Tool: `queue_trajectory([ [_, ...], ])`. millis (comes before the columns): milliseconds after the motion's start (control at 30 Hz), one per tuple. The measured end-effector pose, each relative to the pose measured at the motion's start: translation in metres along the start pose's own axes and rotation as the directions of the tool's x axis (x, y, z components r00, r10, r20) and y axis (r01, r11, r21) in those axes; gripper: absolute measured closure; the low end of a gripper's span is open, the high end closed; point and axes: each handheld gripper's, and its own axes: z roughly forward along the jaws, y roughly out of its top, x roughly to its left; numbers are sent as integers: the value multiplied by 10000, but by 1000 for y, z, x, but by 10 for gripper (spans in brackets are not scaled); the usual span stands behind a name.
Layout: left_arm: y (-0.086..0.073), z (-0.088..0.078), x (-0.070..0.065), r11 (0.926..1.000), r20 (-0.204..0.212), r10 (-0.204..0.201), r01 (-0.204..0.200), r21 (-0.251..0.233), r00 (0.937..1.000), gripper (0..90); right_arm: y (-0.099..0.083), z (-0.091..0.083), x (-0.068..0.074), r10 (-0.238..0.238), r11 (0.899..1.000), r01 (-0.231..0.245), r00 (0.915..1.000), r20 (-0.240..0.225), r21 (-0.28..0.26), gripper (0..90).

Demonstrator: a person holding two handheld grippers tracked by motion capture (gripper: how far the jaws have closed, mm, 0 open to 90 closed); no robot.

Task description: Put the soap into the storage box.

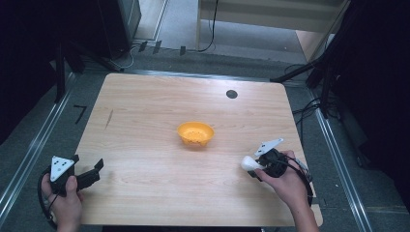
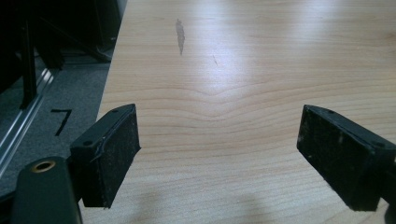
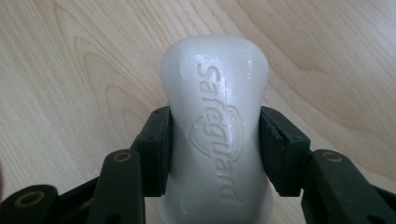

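We hold the white soap bar [image 3: 215, 135], embossed "Safeguard", pinched between the right gripper [image 3: 215, 149] jaws above the wooden table [image 1: 145, 111], near its right front edge. The left gripper [image 2: 219, 149] jaws stand spread, empty. An orange bowl [image 1: 195, 133] sits mid-table.

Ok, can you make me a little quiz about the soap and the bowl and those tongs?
1. True or false: the right tongs are shut on the soap.
2. What colour is the bowl: A green, B orange, C blue?
3. Fill in: the left tongs are ____, with nothing between their jaws.

Key: 1 true; 2 B; 3 open.
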Motion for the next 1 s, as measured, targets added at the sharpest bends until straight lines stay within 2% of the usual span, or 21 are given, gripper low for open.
queue_trajectory([
  [600,0,0,1,10000,59,-81,81,2,9999,134,26,-6,-2,-597,9982,596,9982,-79,-110,510],
  [733,0,0,1,10000,57,-83,83,-11,9999,134,34,-7,-2,-698,9975,697,9976,-38,-61,510],
  [800,0,0,1,10000,58,-88,88,-2,9999,134,41,-6,-2,-930,9956,929,9956,-66,-96,510],
  [1000,0,0,1,9999,67,-108,108,5,9999,134,52,-5,-2,-1072,9942,1072,9941,-144,-34,510],
])
